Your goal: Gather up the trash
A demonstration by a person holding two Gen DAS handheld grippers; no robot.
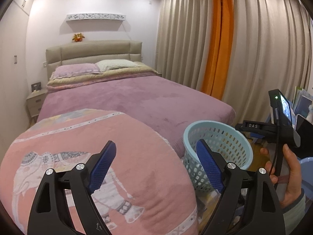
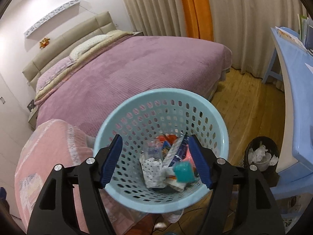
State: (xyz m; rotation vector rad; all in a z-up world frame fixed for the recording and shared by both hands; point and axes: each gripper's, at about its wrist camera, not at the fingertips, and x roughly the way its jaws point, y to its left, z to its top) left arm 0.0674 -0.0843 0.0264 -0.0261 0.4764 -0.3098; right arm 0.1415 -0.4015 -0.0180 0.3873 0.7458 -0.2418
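Blue-padded jaws of the right gripper [image 2: 155, 161] stand wide apart and empty, directly above the mouth of the light blue perforated basket [image 2: 125, 115], which sits beside the foot of the bed [image 2: 137, 62]. Collected trash lies at the basket's bottom: a white dotted packet [image 2: 153, 171], a teal cap-like piece [image 2: 184, 171], a blue-and-white wrapper [image 2: 176, 152], a clear crumpled bit [image 2: 153, 149] and something red-orange [image 2: 166, 138] beneath. Judging by this pile and the open jaws over it, a drop looks just made, and the task seems well along.

The left gripper [image 1: 156, 166] hangs over the pink elephant-print quilt [image 1: 78, 146], its jaws also wide and holding nothing. No loose trash shows on the purple bedspread [image 1: 137, 98] or on the visible wooden floor [image 2: 244, 101], so little appears left within sight.

A second container, a dark bin [image 2: 261, 153] under the blue desk [image 2: 293, 78], holds crumpled white tissues [image 2: 256, 153] and a white paper cup [image 2: 263, 162]; whether these count as remaining work cannot be told.
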